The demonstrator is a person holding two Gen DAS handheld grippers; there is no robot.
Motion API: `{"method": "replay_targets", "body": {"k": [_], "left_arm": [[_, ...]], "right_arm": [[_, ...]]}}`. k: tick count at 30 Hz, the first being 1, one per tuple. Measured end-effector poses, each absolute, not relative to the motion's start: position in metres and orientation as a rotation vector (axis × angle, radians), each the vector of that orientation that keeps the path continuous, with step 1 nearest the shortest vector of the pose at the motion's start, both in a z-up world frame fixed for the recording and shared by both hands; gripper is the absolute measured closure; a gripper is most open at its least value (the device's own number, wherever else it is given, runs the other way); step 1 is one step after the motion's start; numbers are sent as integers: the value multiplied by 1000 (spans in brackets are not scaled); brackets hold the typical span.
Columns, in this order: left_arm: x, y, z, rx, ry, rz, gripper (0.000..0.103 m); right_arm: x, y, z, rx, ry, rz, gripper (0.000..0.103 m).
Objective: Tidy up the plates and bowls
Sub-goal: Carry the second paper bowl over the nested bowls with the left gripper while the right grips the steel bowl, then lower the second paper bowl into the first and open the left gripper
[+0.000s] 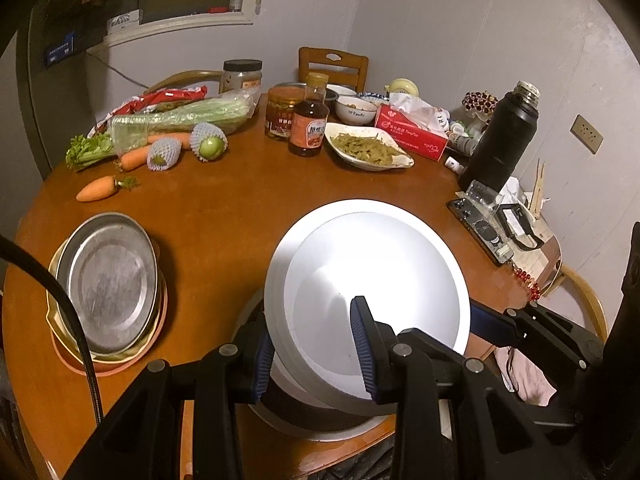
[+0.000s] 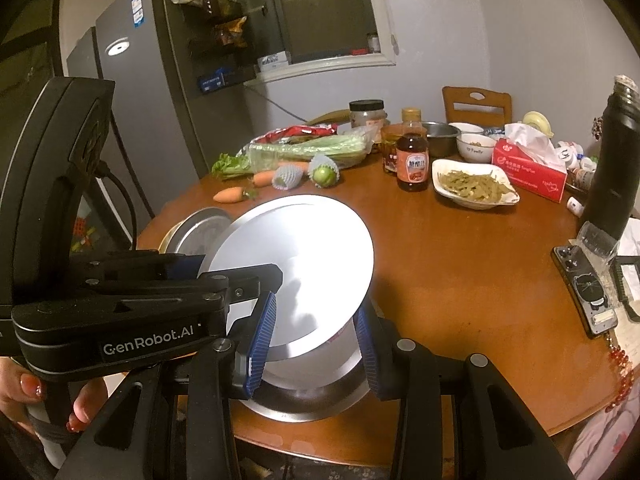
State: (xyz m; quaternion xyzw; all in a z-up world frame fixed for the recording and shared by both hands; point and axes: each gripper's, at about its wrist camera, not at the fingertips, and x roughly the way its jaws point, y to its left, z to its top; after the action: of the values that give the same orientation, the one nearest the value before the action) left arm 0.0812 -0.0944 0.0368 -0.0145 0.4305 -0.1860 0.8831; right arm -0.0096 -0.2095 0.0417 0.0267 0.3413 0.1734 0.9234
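The left gripper has its blue ribbed pads clamped on the near rim of a round, shiny metal plate, one pad over the rim and one beneath. The right gripper pinches the same plate's rim from the opposite side, and the plate tilts up between them, low over the near edge of the round brown wooden table. A second pale plate seems to lie flush under the first, though glare blurs it. Directly below sits a dark-walled steel bowl. Left of the left gripper, well apart, a stack of metal plates rests on an orange dish. Far beyond both grippers stands a white dish of green vegetables.
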Motion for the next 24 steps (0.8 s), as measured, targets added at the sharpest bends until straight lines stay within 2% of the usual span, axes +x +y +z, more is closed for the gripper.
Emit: {"method": "replay_targets", "body": {"k": [24], "left_arm": [[82,-96,4,-33,960,-369,67]], "right_arm": [[-7,-209,11,61,775,374,61]]}}
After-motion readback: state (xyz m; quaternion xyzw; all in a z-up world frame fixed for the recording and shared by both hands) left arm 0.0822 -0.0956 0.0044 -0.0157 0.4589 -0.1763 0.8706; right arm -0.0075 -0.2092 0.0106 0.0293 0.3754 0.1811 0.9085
